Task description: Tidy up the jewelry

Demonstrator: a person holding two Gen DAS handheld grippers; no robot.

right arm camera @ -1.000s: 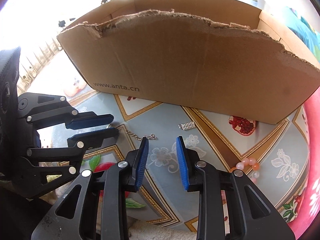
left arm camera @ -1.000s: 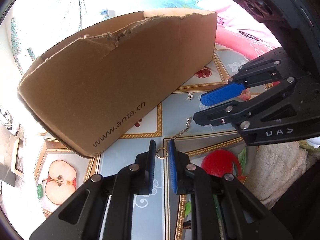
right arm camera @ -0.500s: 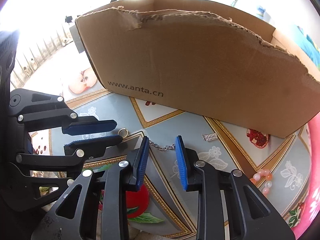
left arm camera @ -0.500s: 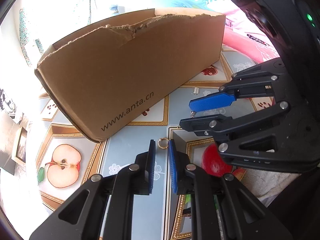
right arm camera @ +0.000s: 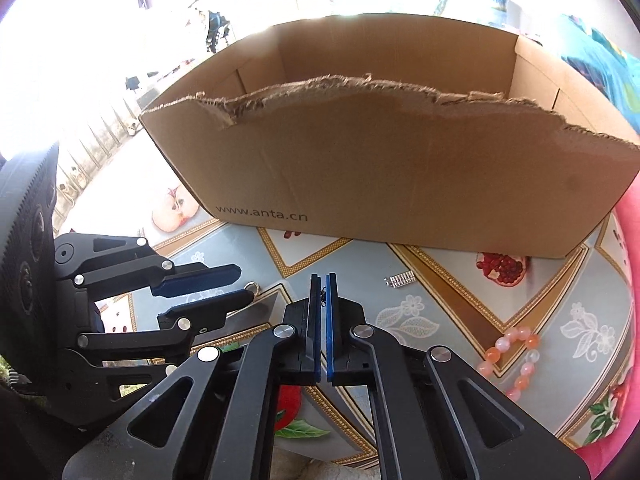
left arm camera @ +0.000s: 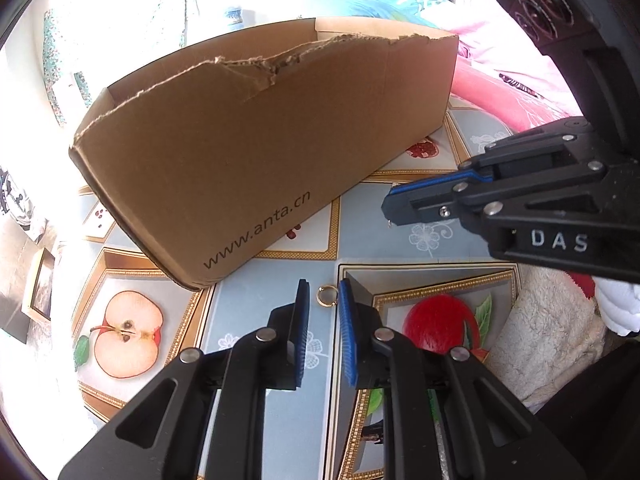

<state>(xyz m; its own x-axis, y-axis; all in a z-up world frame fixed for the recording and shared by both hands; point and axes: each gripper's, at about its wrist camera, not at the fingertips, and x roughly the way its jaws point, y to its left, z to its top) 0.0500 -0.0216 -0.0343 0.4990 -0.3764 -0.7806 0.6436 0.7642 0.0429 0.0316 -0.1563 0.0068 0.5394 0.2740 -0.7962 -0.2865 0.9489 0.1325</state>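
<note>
While the left gripper (left arm camera: 323,294) gapes around the gold ring (left arm camera: 327,295), the right gripper (right arm camera: 324,282) pinches what looks like chain (right arm camera: 323,295).

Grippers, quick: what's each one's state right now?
Left gripper: open, fingers either side of the gold ring, not gripping it.
Right gripper: shut on the thin chain, barely visible between the pads.

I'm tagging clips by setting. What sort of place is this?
Probably a home, perhaps a bedroom: a table with a fruit-print cover, bright bedding behind the cardboard box, and a bead bracelet lying loose on the cover.
</note>
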